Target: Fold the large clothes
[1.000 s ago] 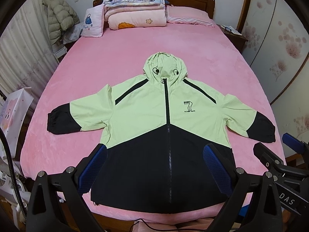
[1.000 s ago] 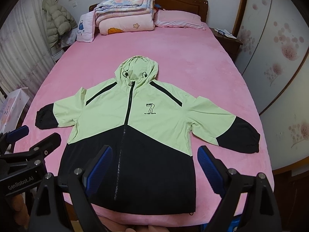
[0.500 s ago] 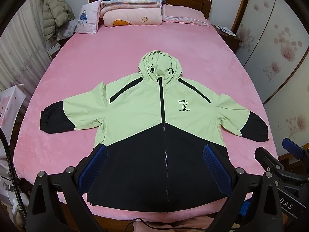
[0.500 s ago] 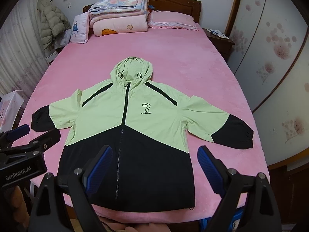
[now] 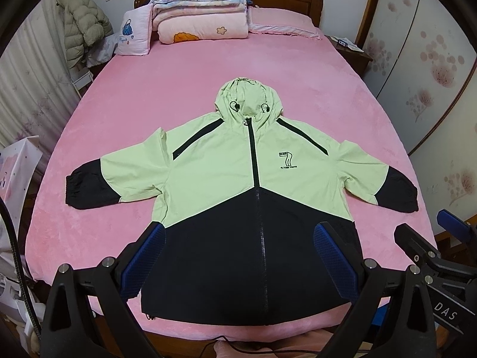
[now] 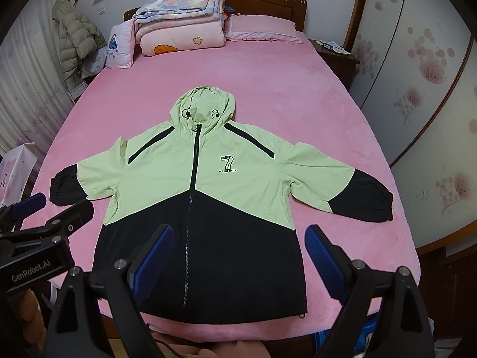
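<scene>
A light green and black hooded jacket (image 5: 247, 197) (image 6: 202, 205) lies flat and zipped on the pink bed (image 5: 208, 68) (image 6: 268, 68), front up, hood toward the headboard, both sleeves spread outward. My left gripper (image 5: 238, 256) hovers open above the jacket's black hem, nothing between its blue pads. My right gripper (image 6: 238, 256) is open too, held above the hem's right half. Each gripper shows at the edge of the other's view: the right one (image 5: 429, 247) beyond the right sleeve, the left one (image 6: 44, 217) near the left cuff.
Folded quilts (image 5: 202, 9) and pillows (image 6: 262, 28) are stacked at the headboard. A puffy coat (image 5: 80, 24) hangs at the far left. A wooden nightstand (image 6: 334, 53) stands right of the bed, with a floral wardrobe (image 6: 417, 74) along the right wall. A white box (image 5: 18, 173) stands left.
Both grippers have risen and drawn back a little from the bed, so the jacket sits slightly lower and farther in view. The jacket itself has not moved; both stay open.
</scene>
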